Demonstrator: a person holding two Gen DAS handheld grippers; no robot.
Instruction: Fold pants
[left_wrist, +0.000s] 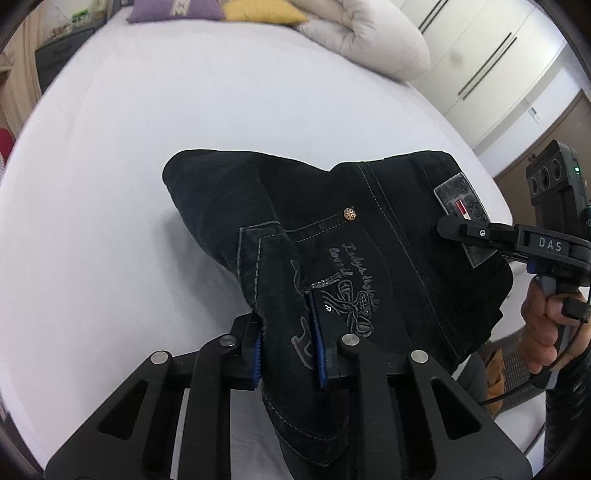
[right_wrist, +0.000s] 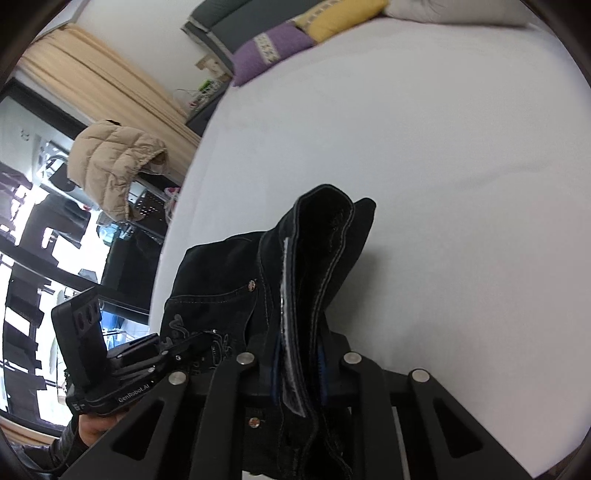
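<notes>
- Both tools have a hold on the pants (left_wrist: 369, 236) at this moment, and the dark denim hangs between them, lifted above the white bed (left_wrist: 147, 147).
- Left hand-held gripper (left_wrist: 286, 347): its blue-padded fingers are closed on a fold of cloth near the back pocket with the embroidered pattern (left_wrist: 347, 291); the cloth goes through the jaws and also falls down below them.
- Right hand-held gripper (right_wrist: 299, 369): its jaws are closed on the waistband edge, where several layers and a pale strip stand between the fingers. In the left wrist view it comes in from the right side and meets the pants near the leather patch (left_wrist: 461, 210).
- Relation for the coming move, as I judge it: the stretch held between the two grips runs sideways, left to right, and each grip is at one end of it, so neither hand is nearer than the other. The rest of the pants goes away from both tools, toward the middle of the bed.
- Waist end points toward the person; the far end is bunched and rounded, so I cannot tell where the leg ends are.
- Pants seem already doubled in part; I think the next need is to lower them flat on the bed with the two hands level.
</notes>
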